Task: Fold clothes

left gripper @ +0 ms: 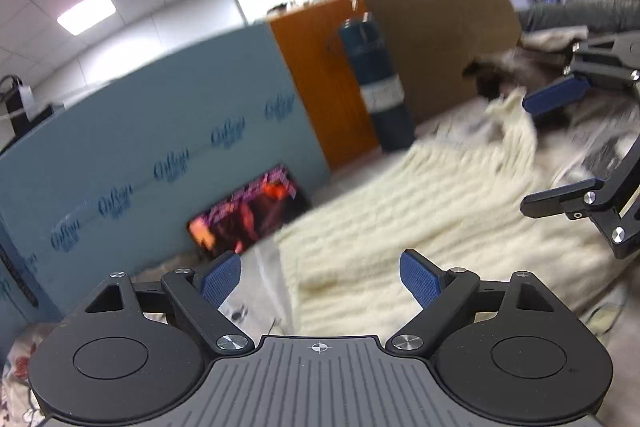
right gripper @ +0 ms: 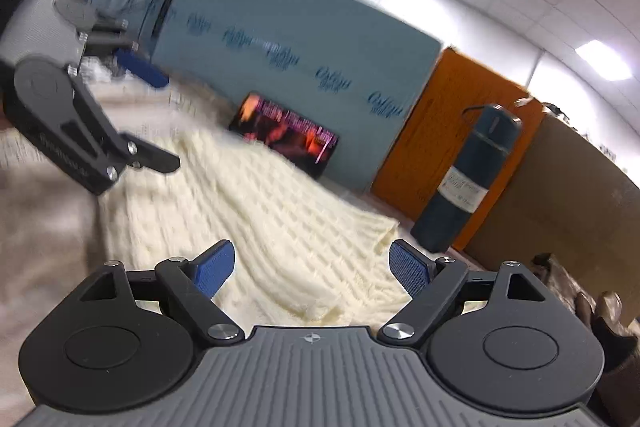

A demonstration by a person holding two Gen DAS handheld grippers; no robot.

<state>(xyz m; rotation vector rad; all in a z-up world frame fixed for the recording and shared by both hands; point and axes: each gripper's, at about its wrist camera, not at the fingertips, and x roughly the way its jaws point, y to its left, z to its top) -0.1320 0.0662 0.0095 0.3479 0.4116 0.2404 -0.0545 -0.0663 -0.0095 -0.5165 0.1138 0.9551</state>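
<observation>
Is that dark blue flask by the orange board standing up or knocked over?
Standing upright. The flask rests on its base beside the cream knitted garment, cap on top; its lean in both views looks like lens tilt.

The sweater [left gripper: 420,195] lies spread on the table [left gripper: 264,275]. Behind it stand panels [left gripper: 160,131] — a flask [left gripper: 376,87] and a tablet [left gripper: 248,215] before them.

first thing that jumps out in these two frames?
The cream knit sweater spread flat mid-scene, both grippers above it with jaws open and empty: left gripper, right gripper. Behind it, a dark blue flask stands upright by an orange board, and a bright red-pink picture leans on the blue panel.
</observation>
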